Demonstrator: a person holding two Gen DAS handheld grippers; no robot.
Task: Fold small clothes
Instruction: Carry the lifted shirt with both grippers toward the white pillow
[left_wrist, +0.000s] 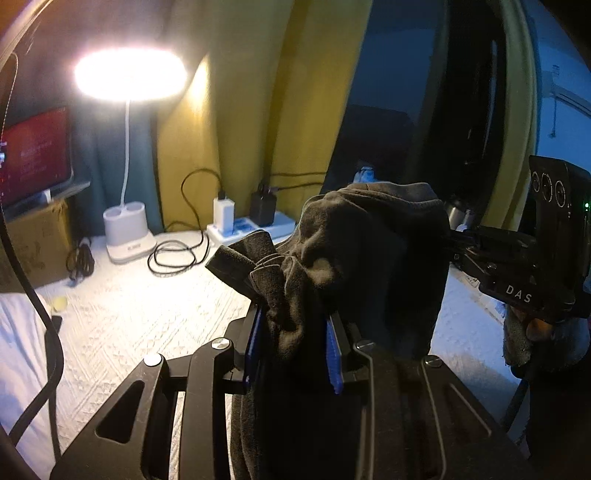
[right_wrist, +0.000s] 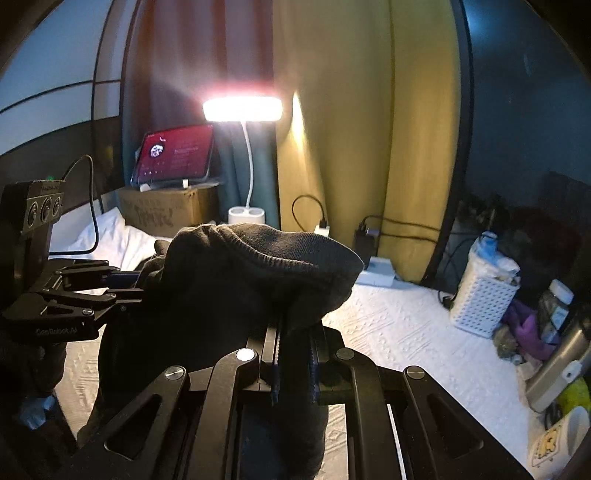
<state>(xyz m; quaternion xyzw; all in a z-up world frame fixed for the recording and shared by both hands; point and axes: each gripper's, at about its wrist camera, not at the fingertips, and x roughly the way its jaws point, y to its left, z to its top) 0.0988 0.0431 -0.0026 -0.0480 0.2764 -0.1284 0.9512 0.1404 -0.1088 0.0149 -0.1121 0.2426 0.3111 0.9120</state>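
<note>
A small dark grey garment (left_wrist: 369, 251) hangs in the air between both grippers, above a white textured bedspread (left_wrist: 147, 314). My left gripper (left_wrist: 293, 325) is shut on a bunched edge of it, with the blue pads (left_wrist: 332, 347) pressing the folds. In the left wrist view my right gripper (left_wrist: 456, 240) comes in from the right and pinches the garment's far edge. In the right wrist view the garment (right_wrist: 240, 280) bulges over my right gripper (right_wrist: 295, 343), which is shut on its lower edge. There my left gripper (right_wrist: 133, 284) grips it from the left.
A lit desk lamp (left_wrist: 129, 77) stands at the back by a power strip (left_wrist: 240, 225) and loose black cables (left_wrist: 177, 254). A tablet (right_wrist: 173, 155) rests on a cardboard box (right_wrist: 166, 210). A white perforated basket (right_wrist: 484, 299) and clutter sit at the right. Yellow curtains (right_wrist: 351, 129) hang behind.
</note>
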